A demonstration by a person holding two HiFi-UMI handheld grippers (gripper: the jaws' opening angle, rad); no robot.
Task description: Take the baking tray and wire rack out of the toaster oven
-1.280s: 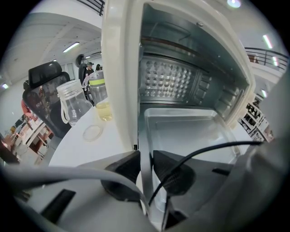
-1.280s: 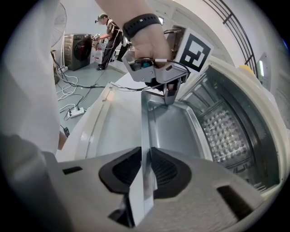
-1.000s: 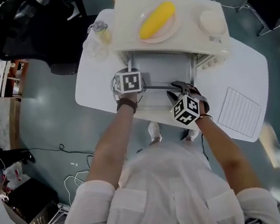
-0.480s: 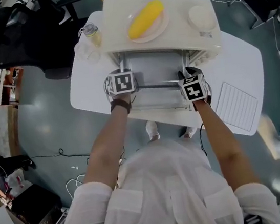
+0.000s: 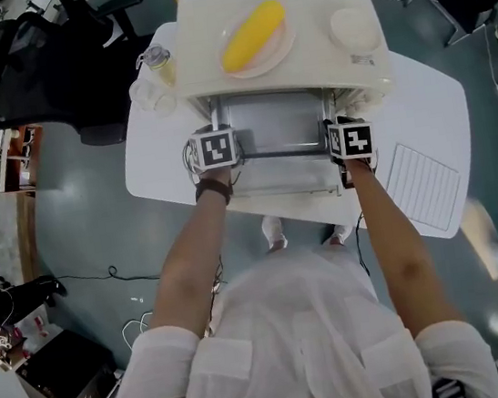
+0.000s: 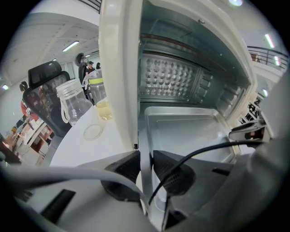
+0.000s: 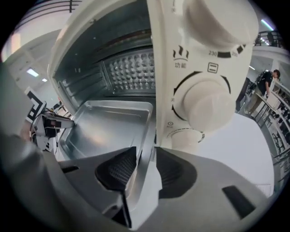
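White table [image 5: 423,95] | toaster oven [image 5: 314,5] holds baking tray [image 5: 276,130], seemingly empty | left gripper [image 6: 146,159], right gripper [image 7: 146,158] clamp its side rims

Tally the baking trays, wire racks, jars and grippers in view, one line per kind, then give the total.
Baking tray: 1
Wire rack: 1
Jars: 2 (clear jar, lidded jar)
Grippers: 2 (left gripper, right gripper)
Total: 6
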